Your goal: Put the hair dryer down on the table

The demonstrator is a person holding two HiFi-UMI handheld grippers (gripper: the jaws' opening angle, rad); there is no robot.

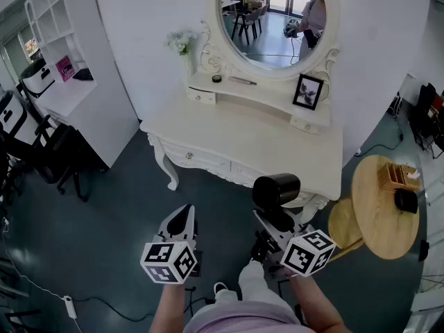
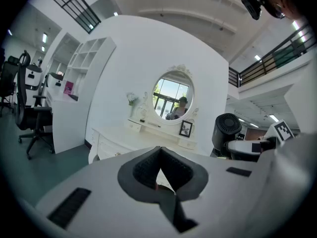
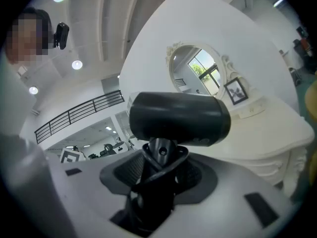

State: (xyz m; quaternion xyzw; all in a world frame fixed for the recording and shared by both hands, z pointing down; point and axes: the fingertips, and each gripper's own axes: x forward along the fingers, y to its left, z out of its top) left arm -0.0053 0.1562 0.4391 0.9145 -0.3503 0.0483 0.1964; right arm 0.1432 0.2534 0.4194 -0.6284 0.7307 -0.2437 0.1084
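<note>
My right gripper (image 1: 272, 222) is shut on the handle of a black hair dryer (image 1: 276, 190). The dryer's round barrel (image 3: 179, 118) sits crosswise above the jaws, and its cord loops round the handle (image 3: 159, 158) between the pads. It hangs in the air just short of the front edge of the white dressing table (image 1: 243, 141). My left gripper (image 1: 180, 222) is beside it, to the left, shut and holding nothing (image 2: 159, 175). In the left gripper view the hair dryer (image 2: 228, 130) shows at the right, over the table (image 2: 124, 135).
An oval mirror (image 1: 272, 19) stands at the table's back, with a framed picture (image 1: 307, 91), a flower vase (image 1: 184, 47) and small items on its shelf. A round wooden side table (image 1: 385, 207) with a box is at the right. White shelving (image 1: 59, 54) and black chairs (image 1: 48, 151) are at the left.
</note>
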